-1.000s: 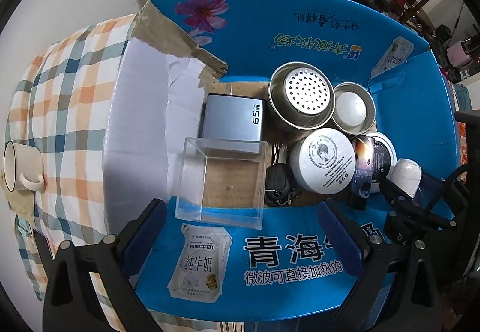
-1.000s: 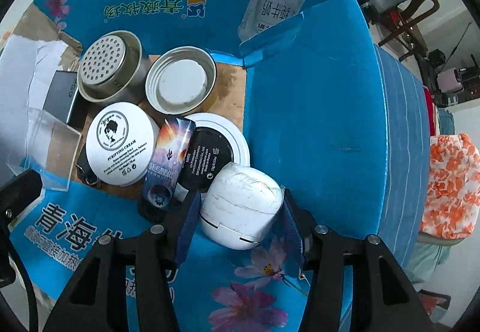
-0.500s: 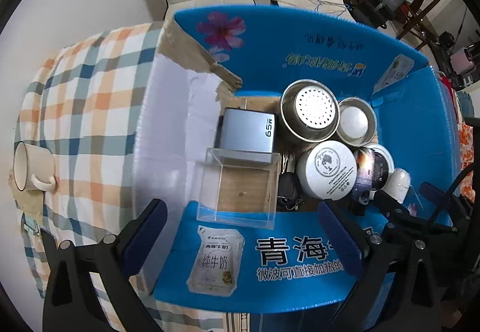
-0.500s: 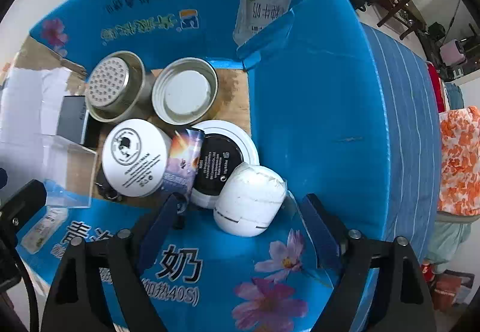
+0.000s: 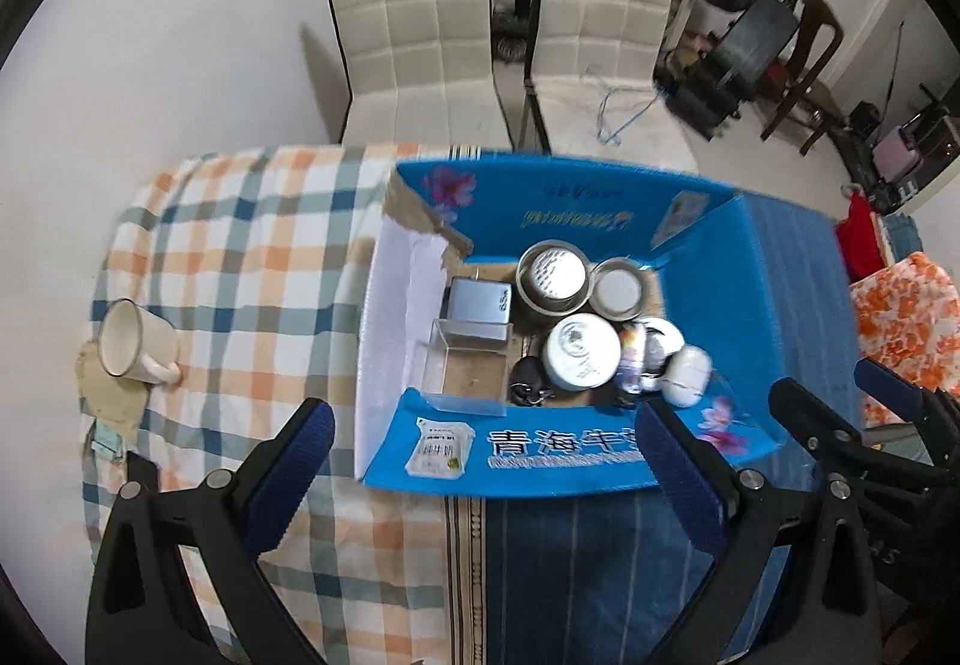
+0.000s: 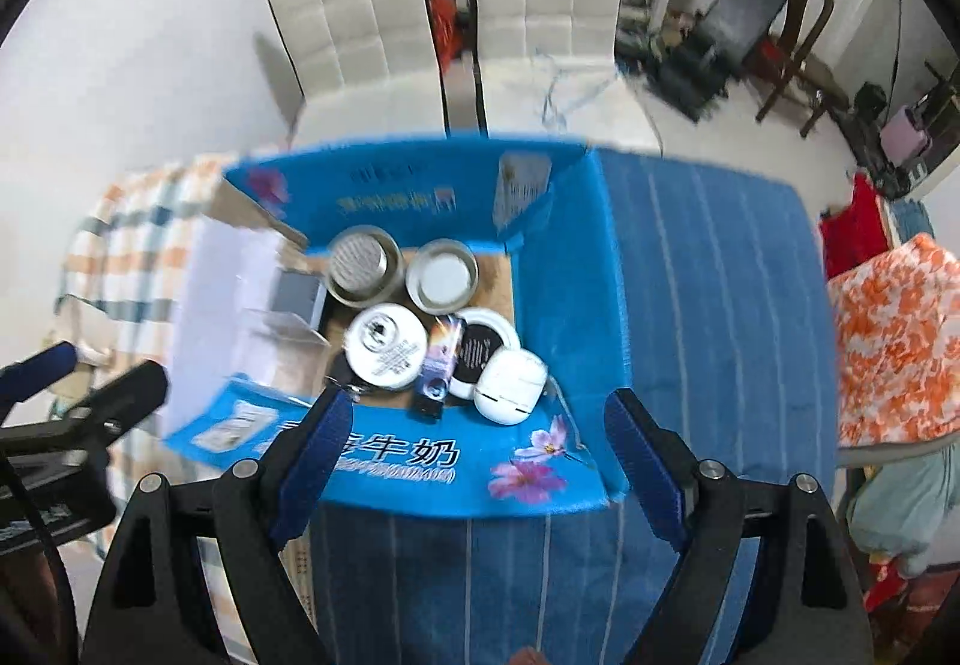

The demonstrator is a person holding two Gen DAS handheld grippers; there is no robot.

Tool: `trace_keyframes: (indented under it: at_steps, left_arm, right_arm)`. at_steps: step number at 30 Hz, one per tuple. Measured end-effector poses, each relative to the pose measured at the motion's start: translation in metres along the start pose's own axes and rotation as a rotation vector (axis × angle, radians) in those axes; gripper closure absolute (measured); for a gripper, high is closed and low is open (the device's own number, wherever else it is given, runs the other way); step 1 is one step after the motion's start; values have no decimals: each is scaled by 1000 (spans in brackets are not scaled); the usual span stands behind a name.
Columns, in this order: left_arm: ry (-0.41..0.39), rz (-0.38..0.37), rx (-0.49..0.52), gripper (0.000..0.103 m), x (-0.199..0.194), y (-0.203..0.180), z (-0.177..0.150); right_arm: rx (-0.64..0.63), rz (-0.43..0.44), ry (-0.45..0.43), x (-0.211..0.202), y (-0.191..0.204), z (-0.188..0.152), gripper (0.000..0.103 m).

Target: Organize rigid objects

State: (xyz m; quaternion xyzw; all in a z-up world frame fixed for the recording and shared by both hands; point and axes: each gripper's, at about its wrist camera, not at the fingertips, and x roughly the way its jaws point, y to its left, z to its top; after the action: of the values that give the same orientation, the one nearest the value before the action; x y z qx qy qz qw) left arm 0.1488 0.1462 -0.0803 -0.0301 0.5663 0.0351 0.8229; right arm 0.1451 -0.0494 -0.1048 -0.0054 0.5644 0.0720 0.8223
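A blue cardboard box (image 5: 558, 455) (image 6: 420, 467) stands open on the table and holds several rigid things: a clear plastic case (image 5: 468, 371), a grey power brick (image 5: 477, 302), two metal tins (image 5: 552, 275), a white cream jar (image 5: 581, 352) (image 6: 387, 346) and a white rounded case (image 5: 687, 374) (image 6: 510, 380). My left gripper (image 5: 486, 485) is open and empty, above the box's near wall. My right gripper (image 6: 477, 461) is open and empty, also above the near wall. A white mug (image 5: 135, 344) lies on the checked cloth, left of the box.
The table has a checked cloth (image 5: 240, 257) on the left and a blue striped cloth (image 6: 708, 305) on the right. Two white chairs (image 5: 432, 41) stand behind the table. Gym gear (image 5: 750, 47) fills the back right. An orange flowered cloth (image 6: 888, 341) lies at the right.
Both grippers have pulled up and back from the box. The right gripper let go of the white rounded case, which now rests in the box. The left stays open.
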Motion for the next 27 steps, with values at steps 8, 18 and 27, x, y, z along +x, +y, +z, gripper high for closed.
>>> trace_keyframes:
  at_steps: [8,18,27]
  left_arm:
    - [-113,-32,-34,0,-74,-2,-17]
    - [-160,-11,-27,0,-111,-5,-35]
    - [-183,4,-51,0,-121,-1,-44]
  right_arm:
    - [-11,8,-135,-106,-2,-12,13]
    - [-17,11,-195,-174,-6,-34,13]
    - [-10,-15,-215,-186,-13,-43,13]
